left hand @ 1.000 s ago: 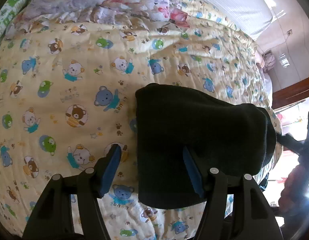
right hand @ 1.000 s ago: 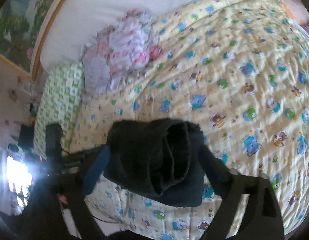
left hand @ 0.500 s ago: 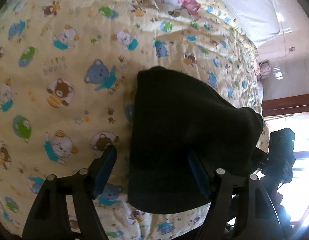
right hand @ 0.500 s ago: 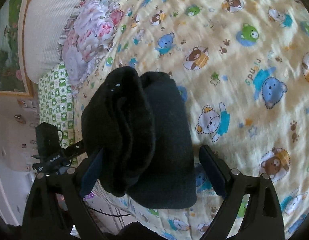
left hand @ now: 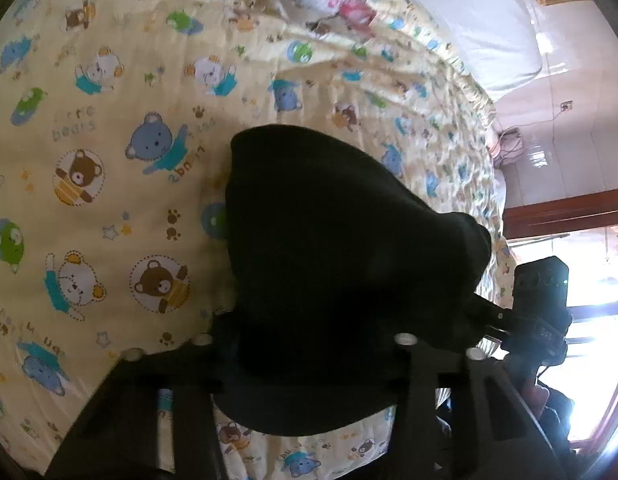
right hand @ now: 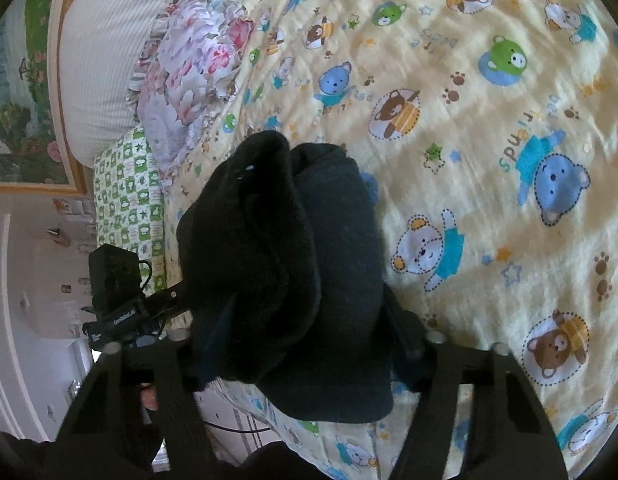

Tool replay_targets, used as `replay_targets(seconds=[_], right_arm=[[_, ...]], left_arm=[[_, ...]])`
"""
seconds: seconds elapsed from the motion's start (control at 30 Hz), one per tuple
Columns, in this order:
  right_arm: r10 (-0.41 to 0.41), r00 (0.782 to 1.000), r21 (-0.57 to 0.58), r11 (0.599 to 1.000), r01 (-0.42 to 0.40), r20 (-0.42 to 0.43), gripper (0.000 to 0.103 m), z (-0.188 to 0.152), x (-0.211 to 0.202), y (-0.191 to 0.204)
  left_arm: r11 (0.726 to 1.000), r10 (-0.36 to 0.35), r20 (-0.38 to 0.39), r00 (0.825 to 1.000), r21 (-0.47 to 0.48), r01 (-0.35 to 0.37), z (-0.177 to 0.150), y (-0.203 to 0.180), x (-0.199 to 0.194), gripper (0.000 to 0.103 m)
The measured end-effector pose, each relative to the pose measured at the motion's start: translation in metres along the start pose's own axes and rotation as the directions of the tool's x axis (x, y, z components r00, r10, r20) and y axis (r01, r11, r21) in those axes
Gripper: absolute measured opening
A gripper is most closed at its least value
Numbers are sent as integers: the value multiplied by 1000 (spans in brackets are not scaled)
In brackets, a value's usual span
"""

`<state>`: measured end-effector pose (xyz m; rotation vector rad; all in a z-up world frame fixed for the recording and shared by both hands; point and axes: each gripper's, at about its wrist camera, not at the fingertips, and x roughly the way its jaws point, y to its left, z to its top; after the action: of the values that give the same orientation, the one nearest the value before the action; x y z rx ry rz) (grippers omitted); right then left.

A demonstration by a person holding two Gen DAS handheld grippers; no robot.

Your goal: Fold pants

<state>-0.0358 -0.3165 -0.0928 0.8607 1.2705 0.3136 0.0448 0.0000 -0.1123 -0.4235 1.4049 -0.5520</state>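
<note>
The black pants (left hand: 333, 264) lie as a thick folded bundle on the bear-print quilt (left hand: 109, 152). My left gripper (left hand: 305, 344) has closed its jaws against one end of the bundle; its fingertips are buried in the cloth. In the right wrist view the pants (right hand: 309, 264) show their stacked folded layers. My right gripper (right hand: 309, 344) is closed on the opposite end, the fingertips mostly hidden by fabric. Each gripper shows in the other's view, the right one (left hand: 541, 300) and the left one (right hand: 117, 292).
A floral pillow (right hand: 189, 80) and a green checked pillow (right hand: 129, 200) lie by the white headboard (right hand: 97, 60). The bed edge runs just behind both grippers. A wooden door frame (left hand: 569, 208) and a bright window stand to the right.
Both grippers moved in over the ends of the bundle and closed from open onto the pants. The cameras came lower and closer to the quilt.
</note>
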Motion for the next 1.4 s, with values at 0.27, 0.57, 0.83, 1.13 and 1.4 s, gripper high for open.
replay_targets(seconds=[0.27, 0.57, 0.83, 1.13, 1.4], right_arm=[[-11, 1000, -105, 994, 12, 6, 47, 1, -9, 26], [31, 999, -204, 978, -36, -31, 47, 18, 15, 68], [33, 997, -299, 953, -52, -67, 47, 60, 63, 116], [-5, 996, -348, 937, -28, -93, 47, 96, 106, 145], [-85, 985, -326, 945, 33, -148, 57, 102, 133, 133]], left_arm=[[1000, 11, 76, 997, 22, -12, -6, -9, -27, 28], [998, 67, 187, 980, -2, -68, 0, 11, -79, 28], [989, 149, 269, 951, -54, -140, 36, 47, -108, 28], [979, 203, 279, 939, -74, -190, 68, 74, -108, 28], [974, 227, 257, 939, -66, -217, 59, 86, -93, 33]])
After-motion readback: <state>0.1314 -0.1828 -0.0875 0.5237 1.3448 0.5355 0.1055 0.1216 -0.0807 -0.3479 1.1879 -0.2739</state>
